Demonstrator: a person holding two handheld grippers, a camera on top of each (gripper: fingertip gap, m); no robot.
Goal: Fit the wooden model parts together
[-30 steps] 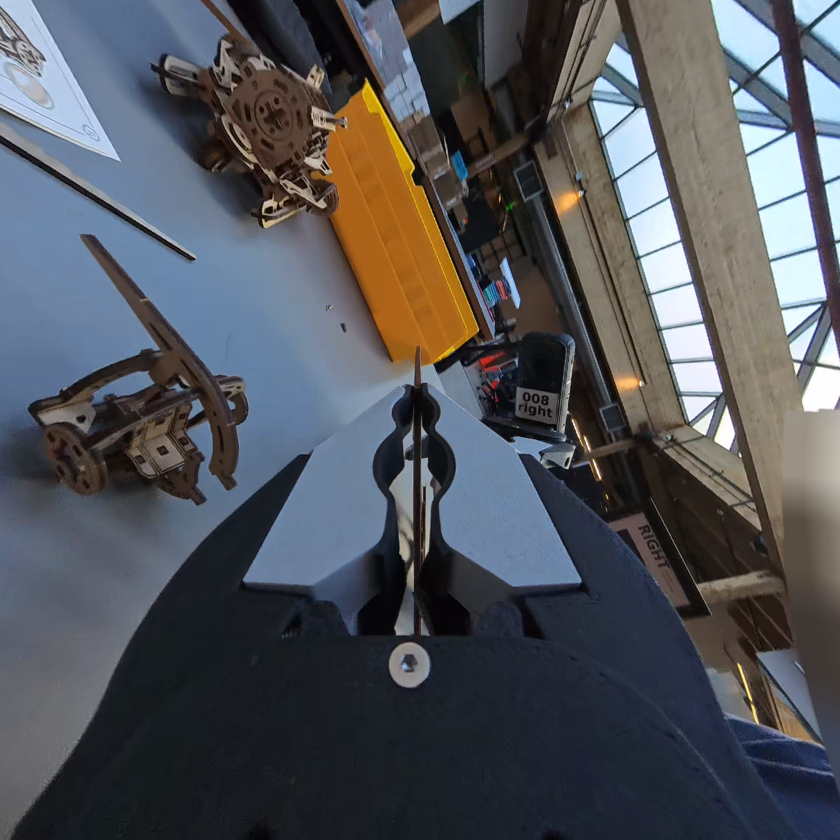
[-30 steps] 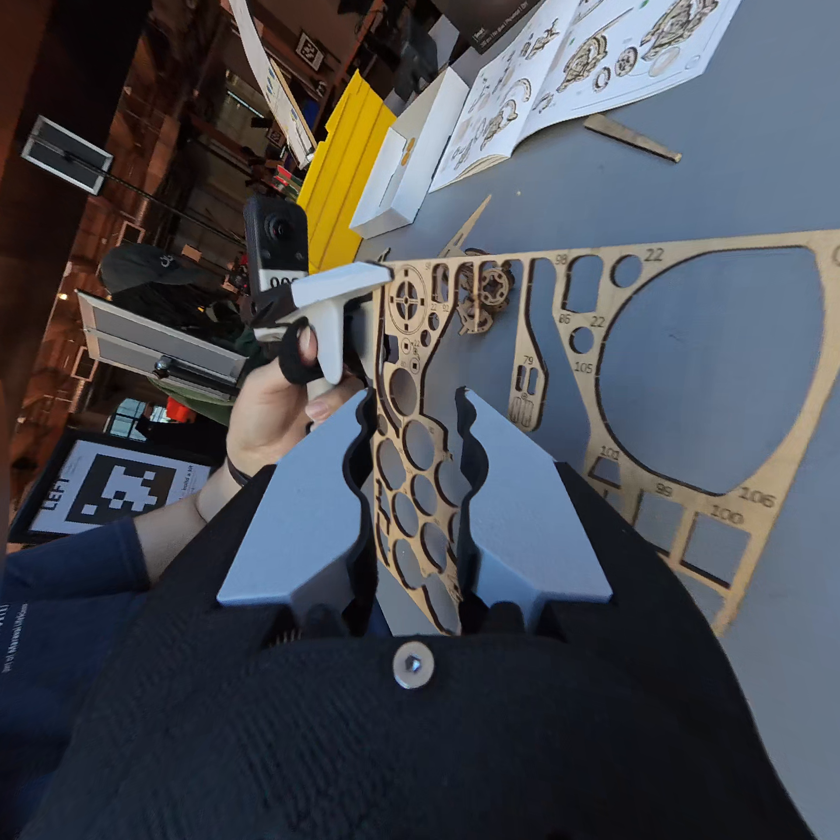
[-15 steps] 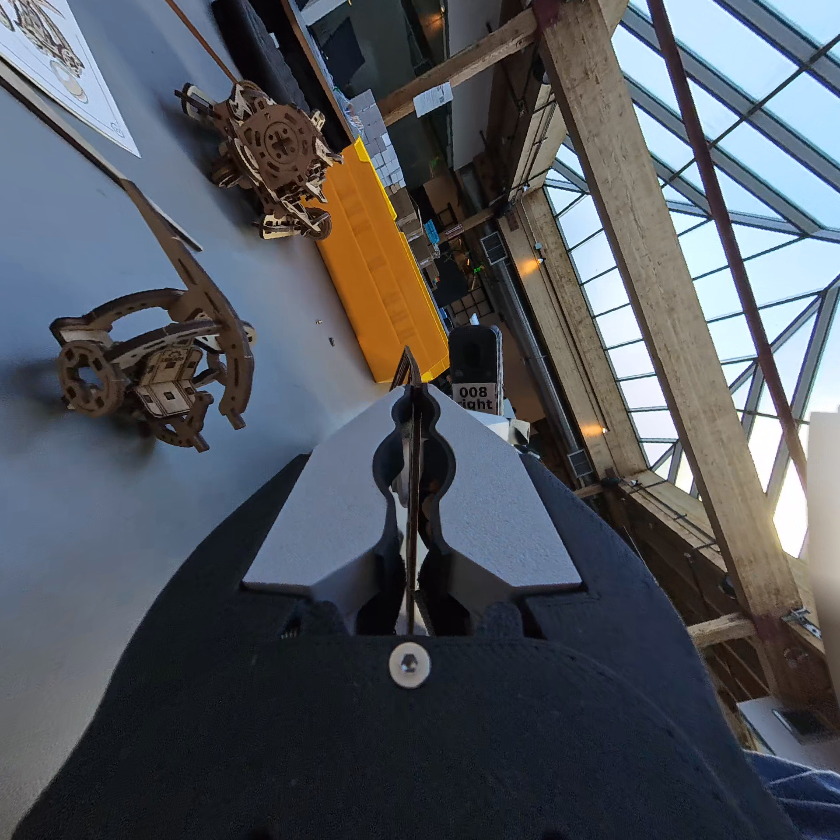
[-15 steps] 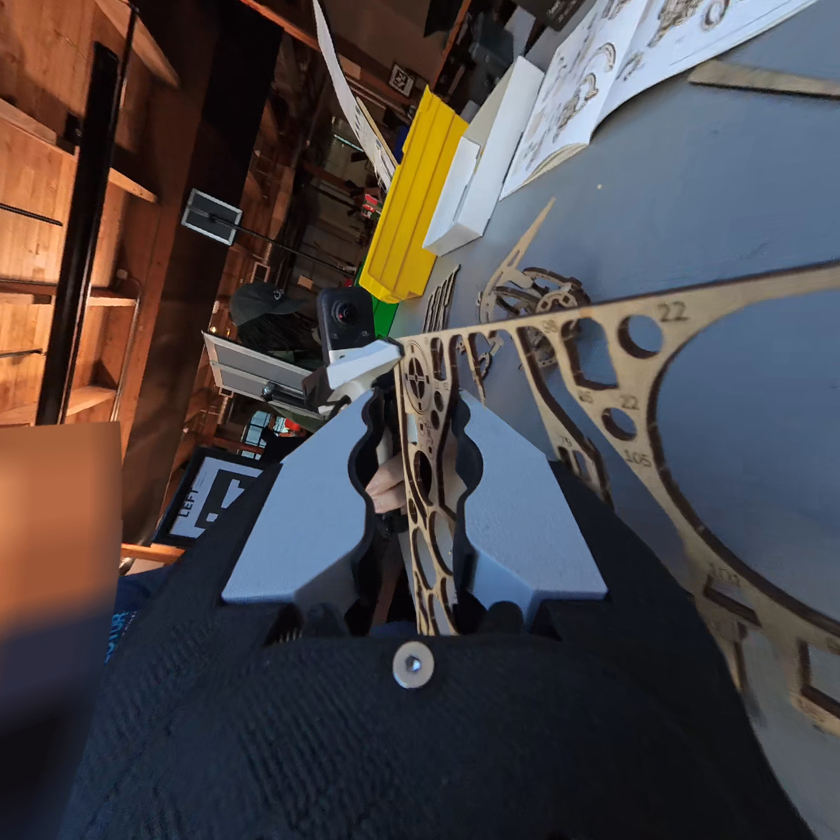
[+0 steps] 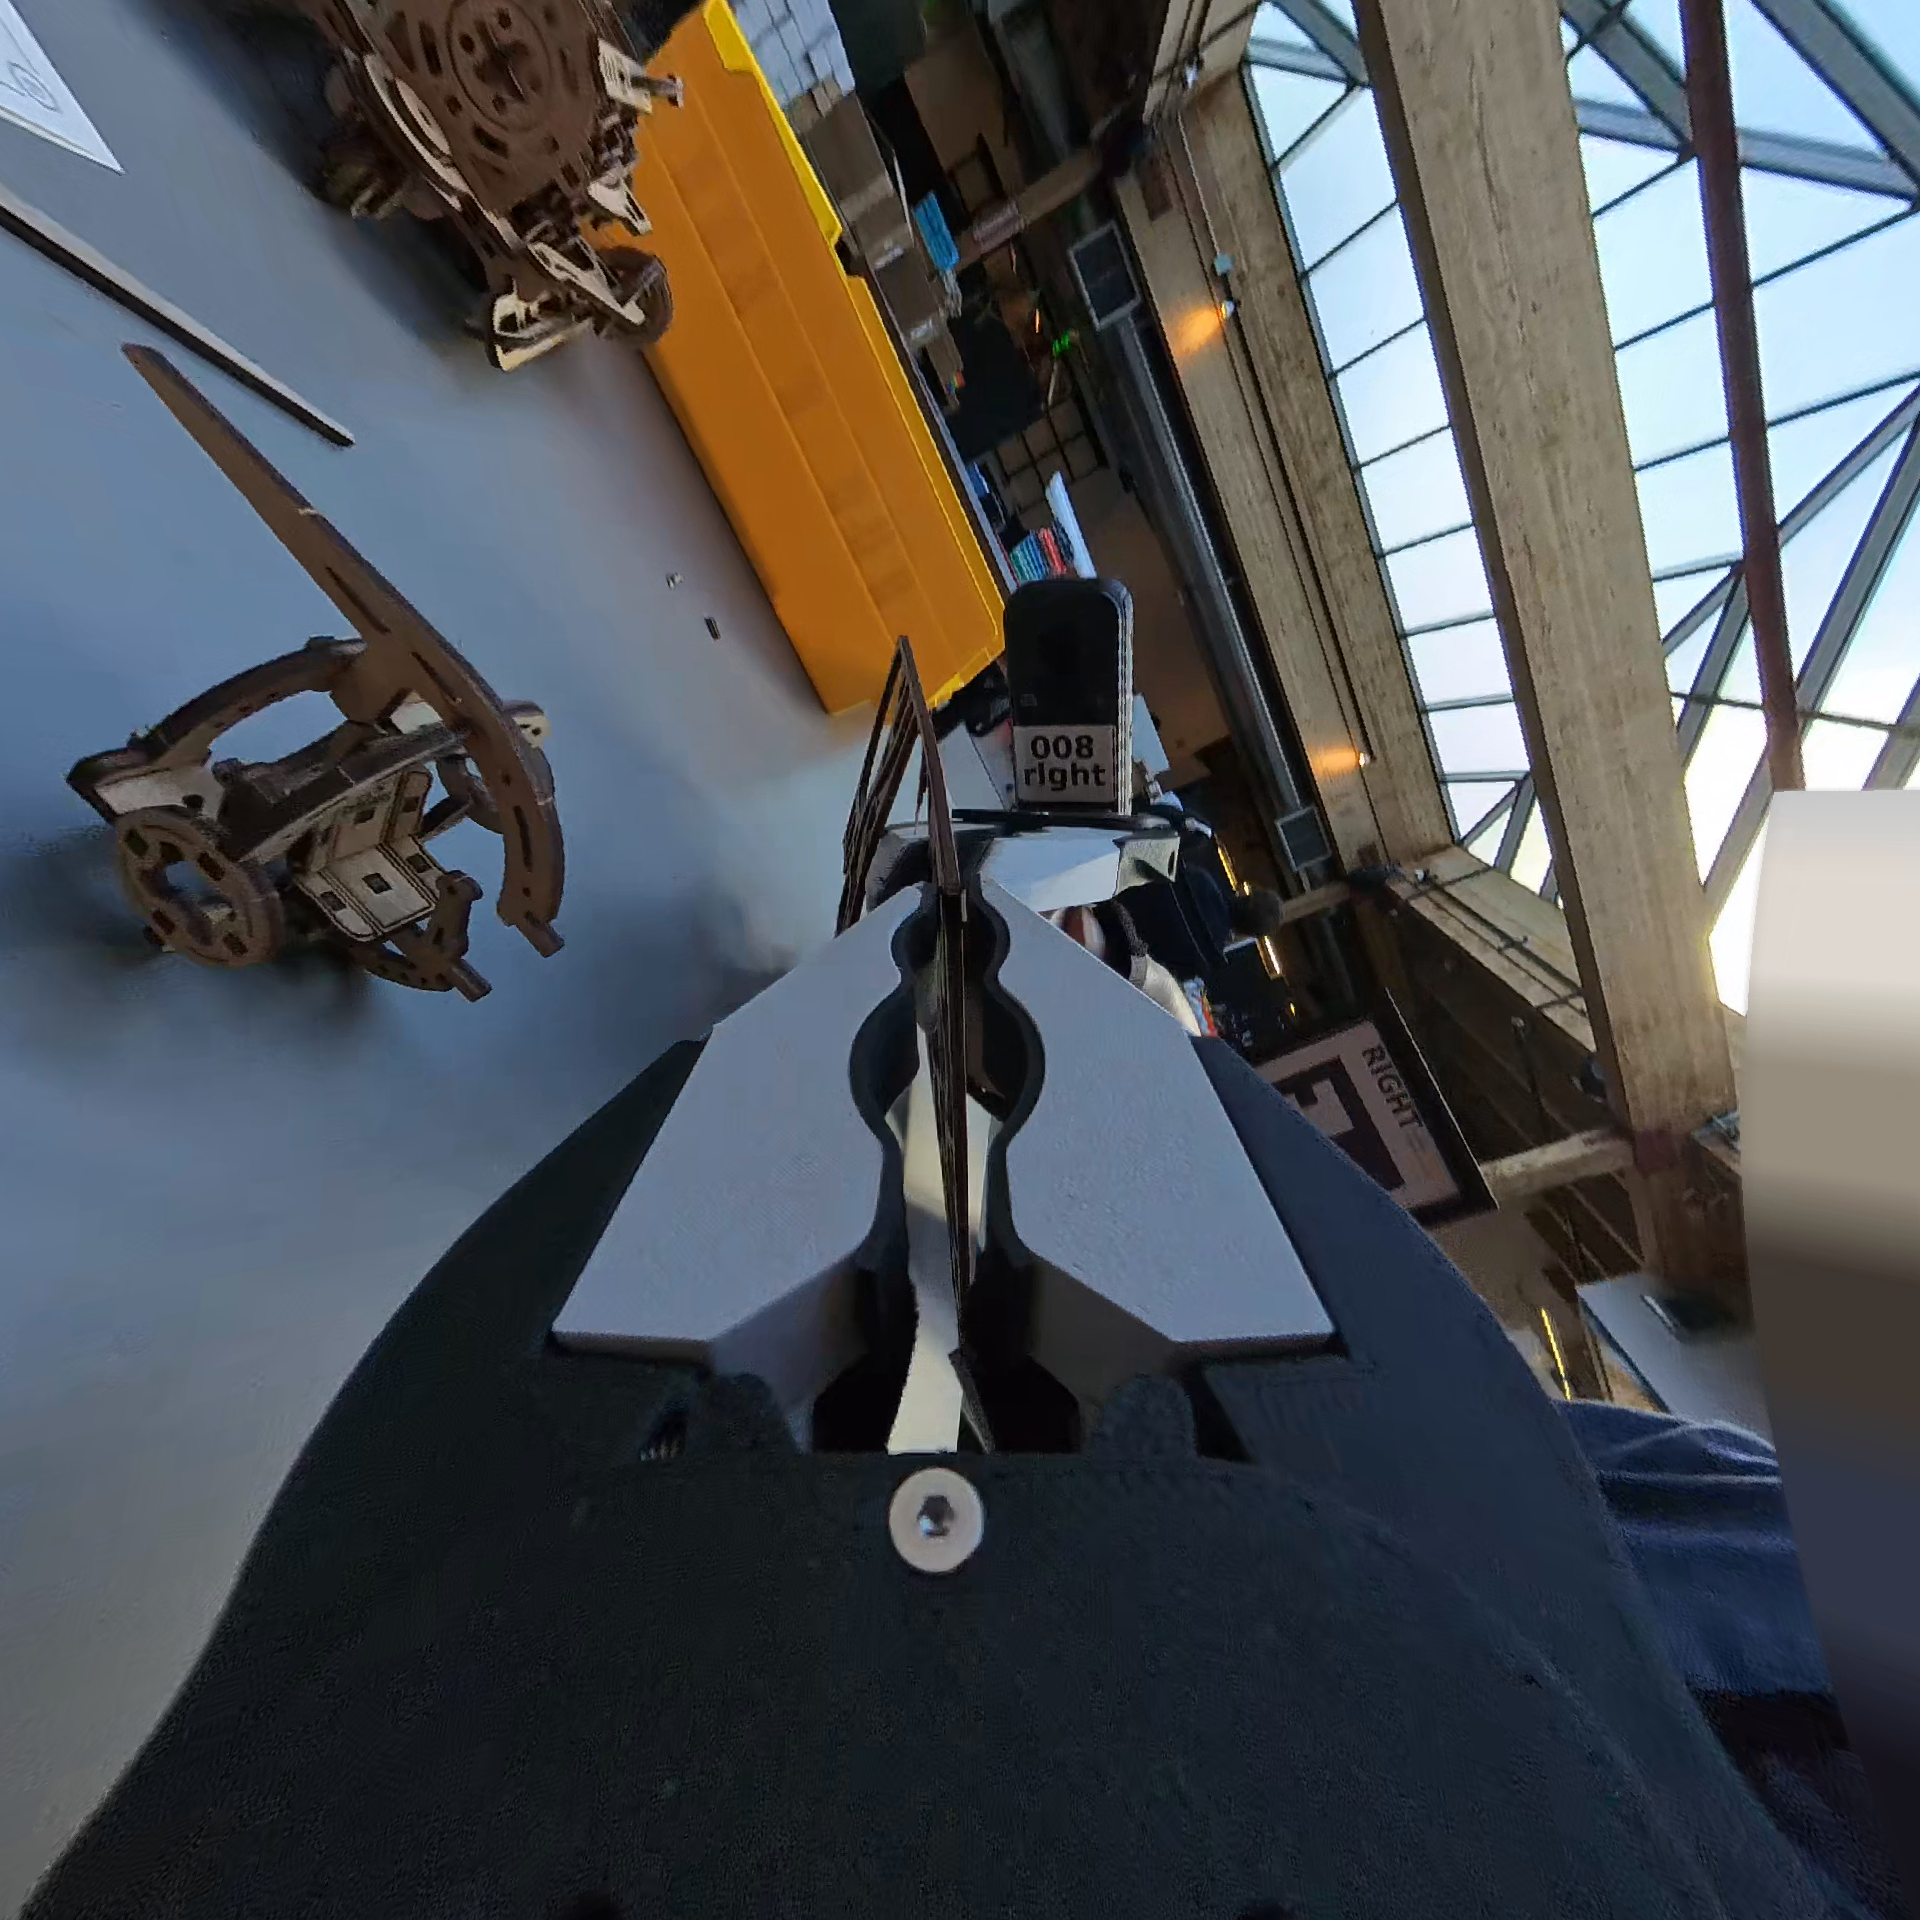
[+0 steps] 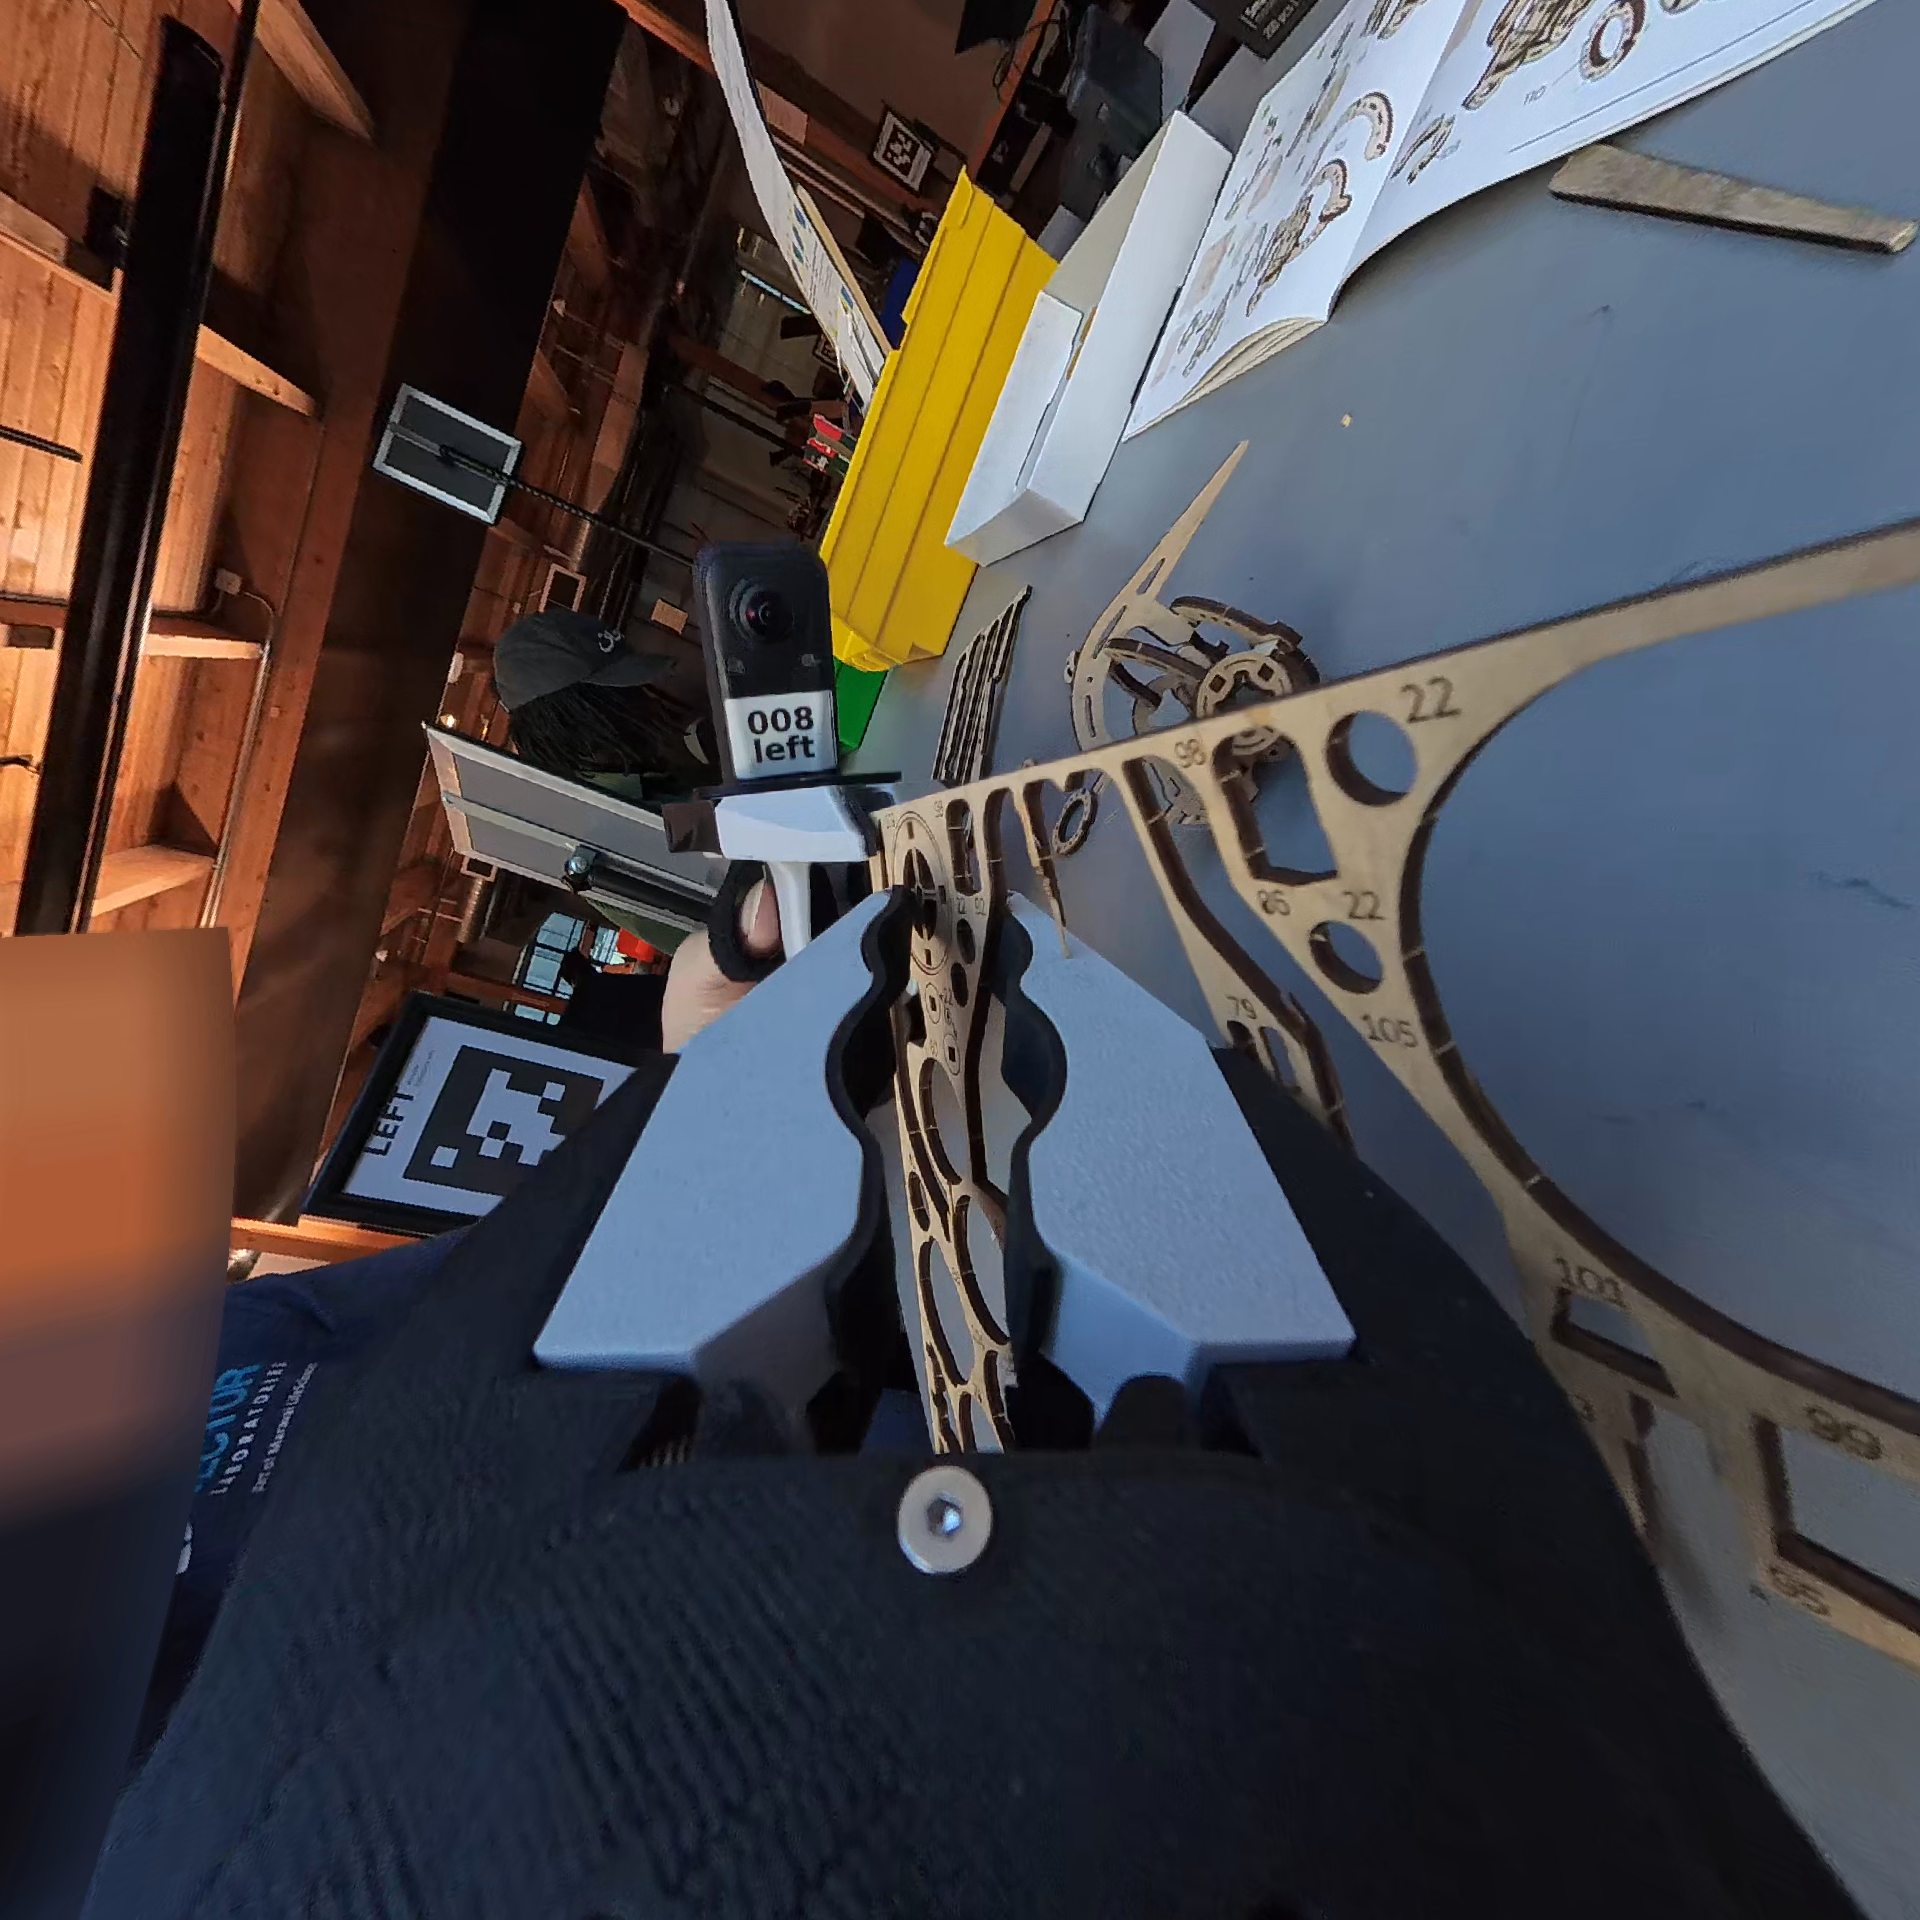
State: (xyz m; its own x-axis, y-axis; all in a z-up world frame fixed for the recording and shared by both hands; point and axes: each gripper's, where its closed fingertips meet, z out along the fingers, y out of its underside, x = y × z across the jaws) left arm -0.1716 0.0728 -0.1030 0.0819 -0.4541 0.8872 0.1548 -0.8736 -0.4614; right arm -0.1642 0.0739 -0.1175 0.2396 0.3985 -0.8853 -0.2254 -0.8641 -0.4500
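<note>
A thin laser-cut wooden sheet [image 6: 1392,1034] with numbered parts and cut-outs is held up off the grey table [image 6: 1558,468], tilted on edge. My right gripper [image 6: 951,920] is shut on one perforated end of it. My left gripper [image 5: 948,904] is shut on the same sheet, seen edge-on [image 5: 943,1039]. The two grippers face each other closely: the left one shows in the right wrist view [image 6: 821,831], the right one in the left wrist view [image 5: 1049,852]. A part-built wooden model [image 5: 322,821] stands on the table, also in the right wrist view [image 6: 1184,665].
A second, round wooden model [image 5: 488,135] stands farther off beside a yellow bin [image 5: 821,395]. An open instruction booklet [image 6: 1455,156], a white box [image 6: 1081,353] and a loose wooden strip [image 6: 1725,197] lie on the table. A person's hand [image 6: 717,987] holds the left gripper. Less than 4 cm separates the two grippers' tips.
My right gripper's jaws have closed onto the sheet. The sheet has been raised and tilted more on edge. The two grippers have come closer together.
</note>
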